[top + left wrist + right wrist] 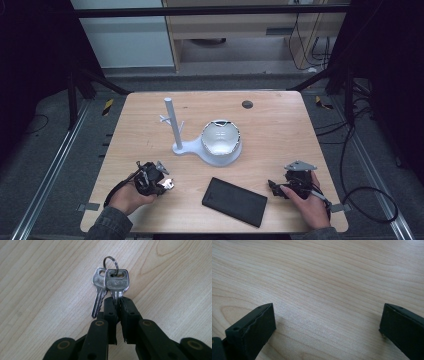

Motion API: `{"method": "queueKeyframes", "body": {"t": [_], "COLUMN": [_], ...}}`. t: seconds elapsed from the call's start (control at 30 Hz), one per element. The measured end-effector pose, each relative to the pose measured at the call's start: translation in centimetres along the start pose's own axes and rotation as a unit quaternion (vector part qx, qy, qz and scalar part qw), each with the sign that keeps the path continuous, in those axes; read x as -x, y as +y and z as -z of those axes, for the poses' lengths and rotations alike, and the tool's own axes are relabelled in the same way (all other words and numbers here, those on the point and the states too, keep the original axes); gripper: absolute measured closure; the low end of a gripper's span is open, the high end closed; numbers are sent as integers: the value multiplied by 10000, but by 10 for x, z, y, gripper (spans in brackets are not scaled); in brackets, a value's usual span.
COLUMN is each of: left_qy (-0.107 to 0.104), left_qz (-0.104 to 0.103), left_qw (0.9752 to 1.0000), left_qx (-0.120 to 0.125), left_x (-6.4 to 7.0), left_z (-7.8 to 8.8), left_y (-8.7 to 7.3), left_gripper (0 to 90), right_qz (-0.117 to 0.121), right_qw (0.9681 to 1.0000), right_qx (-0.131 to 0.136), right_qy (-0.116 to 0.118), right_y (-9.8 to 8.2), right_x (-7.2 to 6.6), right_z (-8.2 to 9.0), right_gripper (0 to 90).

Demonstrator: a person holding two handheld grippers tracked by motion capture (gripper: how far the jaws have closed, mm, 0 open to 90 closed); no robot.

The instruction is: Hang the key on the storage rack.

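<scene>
While the right gripper (327, 325) gapes, the left gripper (119, 302) pinches flat metal keys (111, 283).

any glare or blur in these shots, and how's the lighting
High view: lit table, dark surroundings, soft detail. Left gripper view: keys sharp, slight shine on the metal, claw near the lens softer. Right gripper view: even light, faint shadow by one jaw.

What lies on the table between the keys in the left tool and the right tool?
In the high view, a flat black case lies on the table between the keys and the right tool.
</scene>
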State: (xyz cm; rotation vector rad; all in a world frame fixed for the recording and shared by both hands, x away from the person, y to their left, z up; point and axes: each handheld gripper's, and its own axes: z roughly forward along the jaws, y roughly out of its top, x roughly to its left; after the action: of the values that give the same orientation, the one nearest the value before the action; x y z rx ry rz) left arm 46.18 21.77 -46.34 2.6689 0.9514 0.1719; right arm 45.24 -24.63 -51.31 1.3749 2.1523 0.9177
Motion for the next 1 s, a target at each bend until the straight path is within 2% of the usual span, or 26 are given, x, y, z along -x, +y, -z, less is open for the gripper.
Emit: {"method": "queueKeyframes", "body": {"t": [0.17, 0.47, 0.5, 0.53, 0.57, 0.6, 0.63, 0.7, 0.77, 0.93, 1.0], "left_qy": [51, -43, 71, 71, 123, 123, 174, 189, 164, 61, 51], "left_qz": [13, 11, 51, 51, 117, 117, 152, 107, 135, 110, 116], "left_qw": [9999, 10000, 9999, 9999, 9996, 9996, 9993, 9993, 9992, 9997, 9997], "left_qx": [111, -19, 56, 56, 213, 213, 279, 309, 349, 217, 188], "left_x": [-1, -2, -2, -2, -2, -2, -2, -2, -3, -5, -5], "left_z": [8, 4, 4, 4, 5, 5, 6, 5, 4, -3, -3], "left_y": [-4, -8, -8, -8, -8, -8, -7, -6, -6, -4, -3], "left_gripper": [831, 830, 829, 825, 770, 693, 693, 615, 620, 625, 660], "right_qz": [9, 17, 16, 16, 32, 32, 21, 30, 33, 33, 32], "right_qw": [10000, 10000, 10000, 10000, 10000, 10000, 10000, 10000, 10000, 10000, 10000], "right_qx": [1, 1, 1, 1, 4, 4, 0, -4, 1, 4, 5], "right_qy": [0, 13, 12, 12, 15, 15, 16, 11, 12, 15, 15], "right_y": [0, 0, 0, 0, 0, 0, 0, 0, 0, 0, 0], "right_x": [0, 0, 0, 0, 0, 0, 0, 0, 0, -1, -1], "right_z": [0, 0, 0, 0, 0, 0, 0, 0, 0, 0, 0], "right_gripper": [4, 4, 4, 4, 4, 4, 4, 4, 4, 4, 4]}}
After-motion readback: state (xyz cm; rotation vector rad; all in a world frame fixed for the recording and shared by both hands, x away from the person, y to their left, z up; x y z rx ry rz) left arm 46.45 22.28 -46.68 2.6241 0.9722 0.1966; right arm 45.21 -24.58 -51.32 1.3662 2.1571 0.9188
